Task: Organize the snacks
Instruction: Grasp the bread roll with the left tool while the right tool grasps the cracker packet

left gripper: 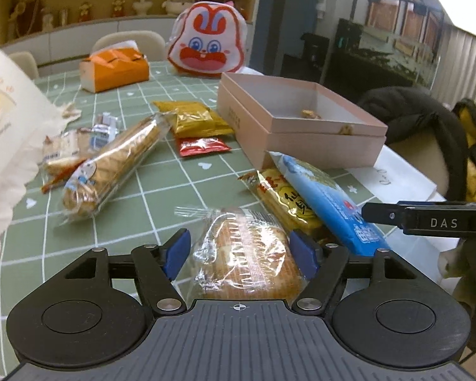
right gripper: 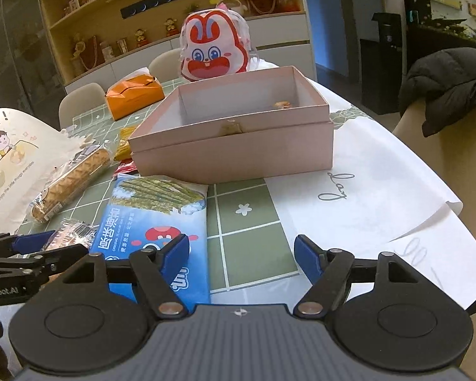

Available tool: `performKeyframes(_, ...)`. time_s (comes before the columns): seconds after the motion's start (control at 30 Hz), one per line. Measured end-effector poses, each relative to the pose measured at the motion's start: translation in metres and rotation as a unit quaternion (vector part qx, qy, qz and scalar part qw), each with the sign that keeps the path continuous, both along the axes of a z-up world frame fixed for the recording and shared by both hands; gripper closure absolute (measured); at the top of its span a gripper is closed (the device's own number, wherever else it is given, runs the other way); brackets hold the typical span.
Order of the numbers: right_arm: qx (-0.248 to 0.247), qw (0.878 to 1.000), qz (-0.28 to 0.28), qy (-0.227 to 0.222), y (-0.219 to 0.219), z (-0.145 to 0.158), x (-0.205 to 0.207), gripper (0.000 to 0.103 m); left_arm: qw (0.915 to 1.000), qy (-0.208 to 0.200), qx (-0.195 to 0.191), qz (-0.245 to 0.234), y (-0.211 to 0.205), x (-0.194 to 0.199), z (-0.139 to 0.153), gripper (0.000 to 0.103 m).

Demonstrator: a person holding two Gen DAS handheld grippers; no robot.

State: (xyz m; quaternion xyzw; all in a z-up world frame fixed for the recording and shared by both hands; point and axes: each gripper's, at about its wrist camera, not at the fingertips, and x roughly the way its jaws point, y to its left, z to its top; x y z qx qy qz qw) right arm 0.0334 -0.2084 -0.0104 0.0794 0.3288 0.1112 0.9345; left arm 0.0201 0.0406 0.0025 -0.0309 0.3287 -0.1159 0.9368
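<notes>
Where legible, right gripper [left gripper: 377, 214] reads "DAS".

- Wrapped bread [left gripper: 244, 260]: near end hidden behind the left gripper's body.
- Yellow snack packet [left gripper: 285, 203]: right side covered by the blue seaweed packet [left gripper: 330, 203]; print unreadable.
- Cream paper bag [left gripper: 6, 146]: cut off by the left edge.
- Pink box [right gripper: 238, 155]: small brown items inside too small to identify.
- Red sachet [right gripper: 125, 168]: mostly hidden behind the box.
- Shelf figurines [left gripper: 85, 11]: blurred.
</notes>
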Motion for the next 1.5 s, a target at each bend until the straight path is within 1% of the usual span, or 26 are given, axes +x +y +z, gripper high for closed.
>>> performKeyframes(0.1, 0.000, 1.000, 0.005, -0.004, 0.001, 0.001, -0.003, 0.026, 0.9997, -0.006, -0.022, -0.005, 0.009, -0.007, -0.003, 0.028)
performKeyframes(0.17, -0.007, 1.000, 0.013, -0.018, 0.004, 0.005, -0.008, 0.026, 0.9994, -0.007, -0.034, -0.009, 0.015, -0.012, -0.005, 0.027)
performKeyframes(0.2, -0.010, 0.999, 0.020, -0.032, 0.008, 0.009, -0.013, 0.026, 0.9992, -0.005, -0.038, -0.009, 0.016, -0.013, -0.006, 0.027)
performKeyframes(0.27, -0.016, 0.998, 0.037, -0.053, 0.019, 0.017, -0.022, 0.026, 0.9992, -0.002, -0.040, -0.008, 0.016, -0.014, -0.007, 0.025)
performKeyframes(0.33, -0.030, 0.996, 0.062, -0.064, 0.034, 0.026, -0.026, 0.026, 0.9993, -0.002, -0.036, -0.007, 0.014, -0.015, -0.007, 0.025)
performKeyframes(0.4, -0.041, 0.994, 0.085, -0.060, 0.050, 0.031, -0.023, 0.026, 0.9994, -0.004, -0.034, -0.005, 0.013, -0.017, -0.007, 0.025)
performKeyframes(0.47, -0.053, 0.994, 0.091, -0.041, 0.059, 0.029, -0.012, 0.026, 0.9993, -0.006, -0.037, -0.003, 0.015, -0.019, -0.008, 0.025)
performKeyframes(0.53, -0.061, 0.995, 0.080, -0.025, 0.061, 0.025, -0.003, 0.025, 0.9990, -0.008, -0.043, 0.000, 0.018, -0.023, -0.008, 0.027)
performKeyframes(0.6, -0.062, 0.996, 0.056, -0.026, 0.051, 0.025, -0.001, 0.024, 0.9986, -0.009, -0.052, 0.005, 0.024, -0.025, -0.008, 0.027)
performKeyframes(0.67, -0.080, 0.996, 0.021, -0.032, 0.042, 0.025, -0.001, 0.024, 0.9979, -0.008, -0.061, 0.016, 0.031, -0.024, -0.008, 0.027)
performKeyframes(0.73, -0.088, 0.996, -0.003, -0.034, 0.033, 0.024, 0.000, 0.024, 0.9971, -0.009, -0.069, 0.032, 0.038, -0.023, -0.008, 0.028)
performKeyframes(0.77, -0.084, 0.996, -0.008, -0.033, 0.028, 0.024, -0.001, 0.024, 0.9966, -0.010, -0.072, 0.037, 0.040, -0.023, -0.008, 0.028)
performKeyframes(0.83, -0.068, 0.997, 0.001, -0.037, 0.023, 0.026, -0.004, 0.024, 0.9963, -0.010, -0.076, 0.037, 0.042, -0.023, -0.008, 0.028)
performKeyframes(0.93, -0.042, 0.998, 0.041, -0.037, 0.034, 0.031, -0.003, 0.024, 0.9972, -0.012, -0.065, 0.036, 0.038, -0.024, -0.008, 0.028)
performKeyframes(1.03, -0.014, 0.997, 0.074, -0.014, 0.052, 0.032, 0.006, 0.024, 0.9977, -0.014, -0.056, 0.035, 0.035, -0.025, -0.008, 0.028)
performKeyframes(1.1, -0.015, 0.996, 0.084, -0.009, 0.066, 0.029, 0.015, 0.031, 0.9975, -0.014, -0.060, 0.035, 0.036, -0.026, -0.008, 0.028)
performKeyframes(1.23, -0.042, 0.994, 0.098, 0.001, 0.093, 0.021, 0.030, 0.041, 0.9975, -0.015, -0.061, 0.032, 0.036, -0.026, -0.009, 0.028)
performKeyframes(1.27, -0.048, 0.993, 0.104, 0.003, 0.096, 0.019, 0.032, 0.046, 0.9975, -0.015, -0.061, 0.032, 0.036, -0.026, -0.009, 0.028)
performKeyframes(1.3, -0.052, 0.992, 0.111, 0.011, 0.099, 0.018, 0.033, 0.056, 0.9976, -0.016, -0.060, 0.032, 0.035, -0.027, -0.009, 0.028)
performKeyframes(1.33, -0.052, 0.991, 0.118, 0.026, 0.099, 0.016, 0.034, 0.062, 0.9976, -0.016, -0.059, 0.032, 0.035, -0.027, -0.009, 0.028)
performKeyframes(1.37, -0.047, 0.991, 0.123, 0.033, 0.098, 0.015, 0.033, 0.065, 0.9978, -0.015, -0.056, 0.031, 0.034, -0.027, -0.009, 0.028)
performKeyframes(1.5, -0.052, 0.989, 0.133, 0.028, 0.086, 0.018, 0.013, 0.066, 0.9992, -0.011, -0.033, 0.020, 0.026, -0.026, -0.007, 0.028)
